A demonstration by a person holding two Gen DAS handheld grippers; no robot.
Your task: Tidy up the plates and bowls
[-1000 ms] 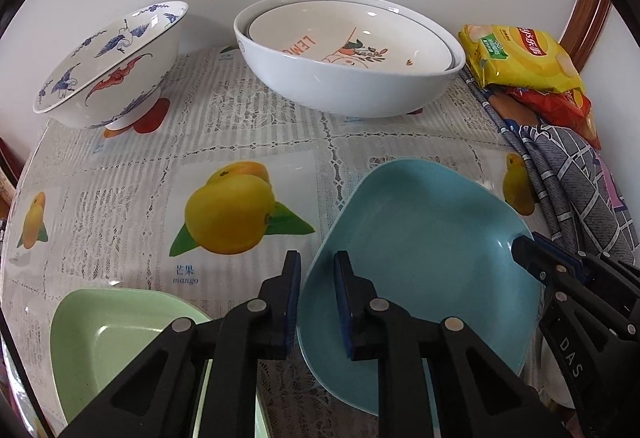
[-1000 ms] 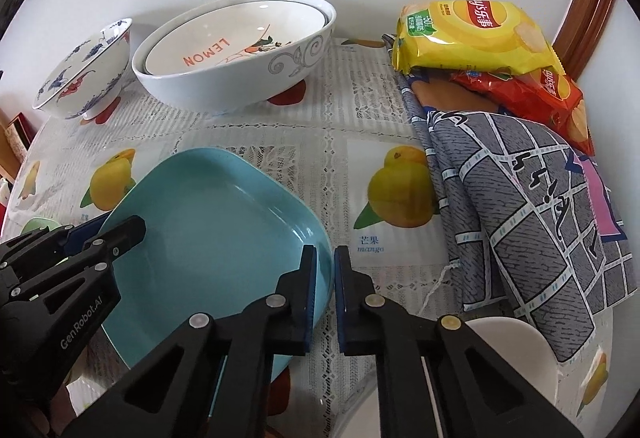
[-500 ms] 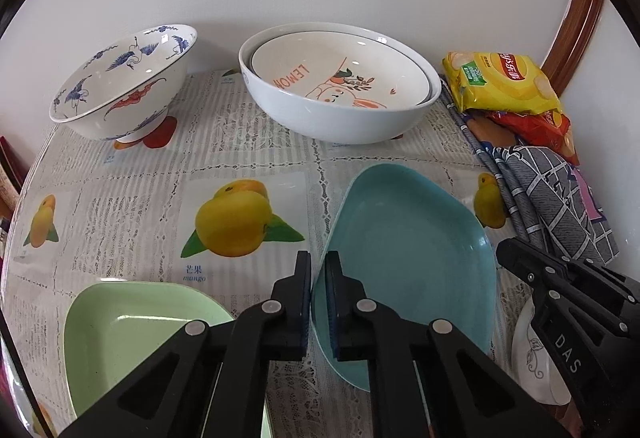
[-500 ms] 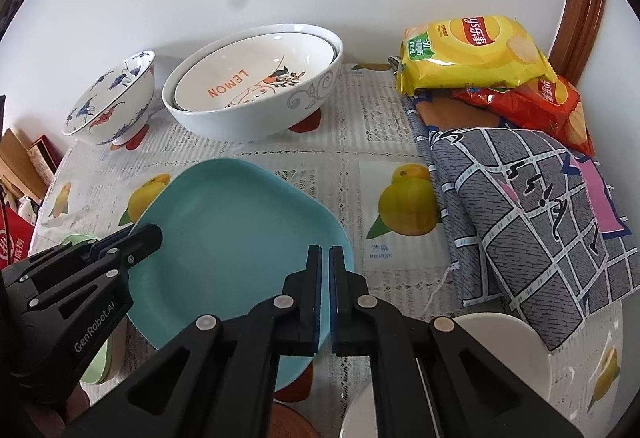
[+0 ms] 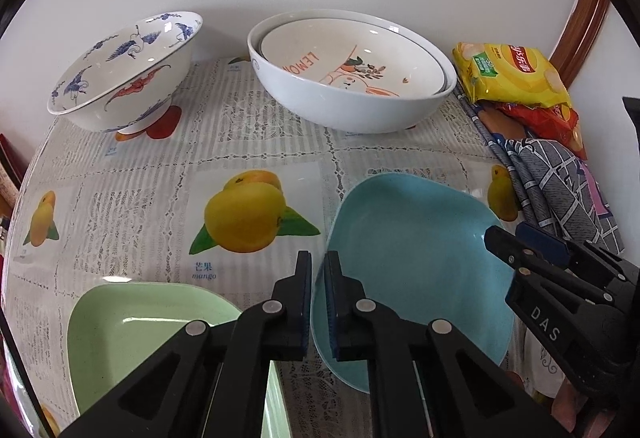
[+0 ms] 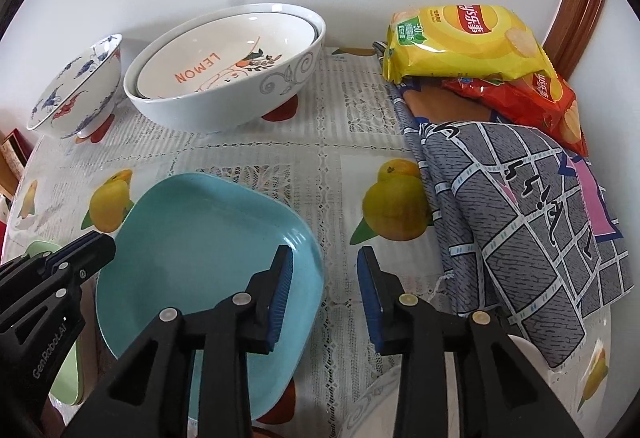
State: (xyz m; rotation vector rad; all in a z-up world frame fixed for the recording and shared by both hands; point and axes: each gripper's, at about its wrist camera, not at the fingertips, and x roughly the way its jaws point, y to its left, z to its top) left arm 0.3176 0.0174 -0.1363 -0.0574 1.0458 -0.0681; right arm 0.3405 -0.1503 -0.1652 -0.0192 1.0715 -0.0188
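Resting on the fruit-print tablecloth [image 5: 256, 154], the blue plate [image 5: 416, 258] was clamped at its edge by the left gripper [image 5: 318, 298], while the right gripper [image 6: 324, 298] was being opened, plate rim between its spread fingers, untouched, green plate [image 5: 132, 334] just beside.

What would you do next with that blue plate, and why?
Probably carry the blue plate over onto the green plate to stack them: the left gripper pinches its rim, while the right gripper's jaws are opening and letting go.
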